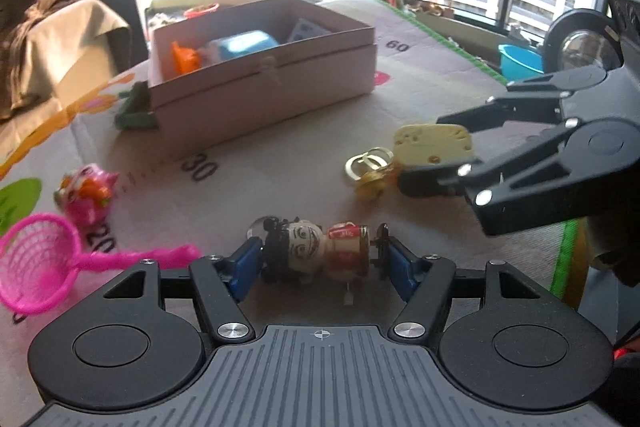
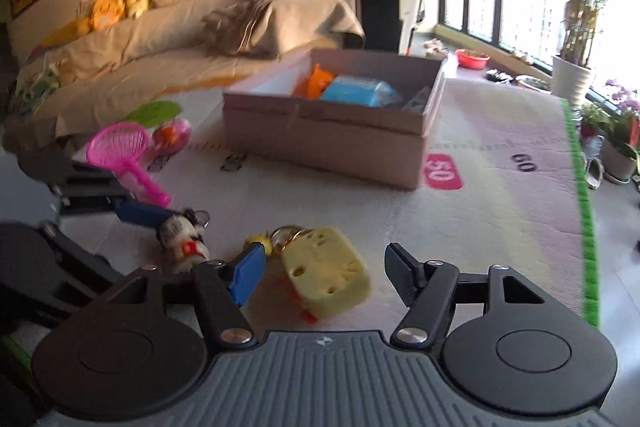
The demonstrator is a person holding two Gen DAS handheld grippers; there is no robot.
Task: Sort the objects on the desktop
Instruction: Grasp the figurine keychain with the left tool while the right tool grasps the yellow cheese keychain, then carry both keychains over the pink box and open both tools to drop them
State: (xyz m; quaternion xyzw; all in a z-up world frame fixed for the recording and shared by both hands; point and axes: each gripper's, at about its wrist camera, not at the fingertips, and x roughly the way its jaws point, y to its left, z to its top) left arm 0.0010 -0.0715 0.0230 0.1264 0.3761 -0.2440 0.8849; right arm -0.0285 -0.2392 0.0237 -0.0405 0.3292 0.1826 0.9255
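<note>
Sunlit windows and potted plants back a padded play mat (image 1: 280,155) printed with numbers and a ruler scale. On its far part stands a shallow cardboard box (image 1: 264,87) with matte pinkish walls, holding an orange toy and a blue block.

Only the left wrist view shows a dark green toy (image 1: 134,109) against the box's left corner, and it gives the pink pig toy (image 1: 88,195) sharply; the right wrist view alone takes in a draped sofa (image 2: 160,27) with yellow plush toys and framed pictures.

Near the camera, the left gripper (image 1: 318,261) has its blue pads at either end of a figure keychain (image 1: 316,251), a glossy big-headed doll lying crosswise; whether the pads press on it I cannot tell. Left of it lies a pink net scoop (image 1: 40,267) of plastic mesh.

To the right, the right gripper (image 2: 326,277) stands half spread around a cheese-shaped block (image 2: 326,281), pale yellow and pitted with holes; a gap shows on its right side, so it is not clamped. Gold metal rings (image 1: 368,163) touch the block's left edge.
</note>
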